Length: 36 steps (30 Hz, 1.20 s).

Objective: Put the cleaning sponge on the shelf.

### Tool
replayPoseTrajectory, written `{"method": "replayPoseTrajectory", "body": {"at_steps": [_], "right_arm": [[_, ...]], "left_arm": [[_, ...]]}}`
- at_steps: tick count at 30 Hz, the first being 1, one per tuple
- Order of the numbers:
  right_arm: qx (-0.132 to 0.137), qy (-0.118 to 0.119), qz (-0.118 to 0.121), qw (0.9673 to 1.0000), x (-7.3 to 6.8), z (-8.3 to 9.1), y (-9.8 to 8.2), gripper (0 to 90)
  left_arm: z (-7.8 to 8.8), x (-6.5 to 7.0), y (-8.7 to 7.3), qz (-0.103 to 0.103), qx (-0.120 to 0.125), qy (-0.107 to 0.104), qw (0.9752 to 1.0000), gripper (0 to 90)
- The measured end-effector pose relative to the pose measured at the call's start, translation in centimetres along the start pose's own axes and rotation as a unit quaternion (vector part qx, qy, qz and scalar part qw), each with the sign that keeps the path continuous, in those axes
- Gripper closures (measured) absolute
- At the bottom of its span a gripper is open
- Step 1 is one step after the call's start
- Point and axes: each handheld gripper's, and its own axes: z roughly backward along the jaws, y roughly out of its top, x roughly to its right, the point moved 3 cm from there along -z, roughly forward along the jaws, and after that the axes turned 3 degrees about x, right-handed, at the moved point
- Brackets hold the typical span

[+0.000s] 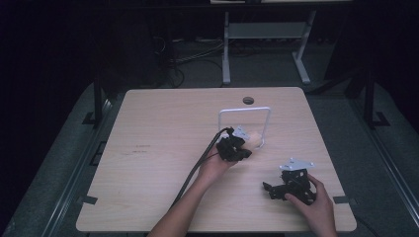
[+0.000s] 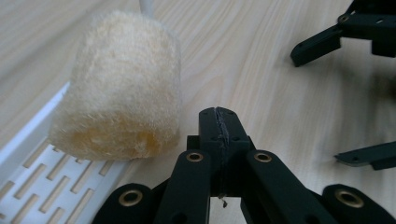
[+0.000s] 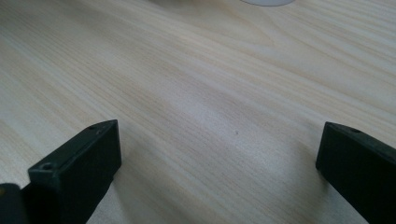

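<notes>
A cream, fuzzy, cylinder-shaped sponge stands upright on the slotted base of a white rack. In the high view the sponge sits at the foot of the rack's wire frame. My left gripper is shut with nothing between its jaws, its tip just right of the sponge and apart from it. The high view has this gripper near the table's middle. My right gripper is open over bare wood, and rests at the front right, jaws pointing left.
The light wooden table has a round cable hole near its far edge. Beyond it stand white desk legs and floor cables. In the left gripper view, the right gripper's fingers lie farther off.
</notes>
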Motion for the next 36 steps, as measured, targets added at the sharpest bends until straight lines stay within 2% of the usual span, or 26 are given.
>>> {"method": "replayPoseTrajectory", "body": {"at_steps": [7,8,10,22,36], "right_arm": [[0.000,0.001,0.000,1.0000,0.0,0.0,0.0,0.0],[0.001,0.001,0.000,1.0000,0.0,0.0,0.0,0.0],[0.001,0.001,0.000,1.0000,0.0,0.0,0.0,0.0],[0.000,0.001,0.000,1.0000,0.0,0.0,0.0,0.0],[0.000,0.001,0.000,1.0000,0.0,0.0,0.0,0.0]], "left_arm": [[-0.6,-0.2,-0.3,0.002,-0.009,0.002,1.0000,89.8],[-0.7,-0.2,-0.3,0.007,-0.006,0.005,0.9999,89.8],[-0.5,-0.4,-0.4,0.004,-0.011,0.008,0.9999,89.8],[0.0,-1.6,-0.9,0.018,-0.011,0.035,0.9992,89.8],[0.9,-2.6,-1.1,0.014,-0.014,0.060,0.9980,89.8]]}}
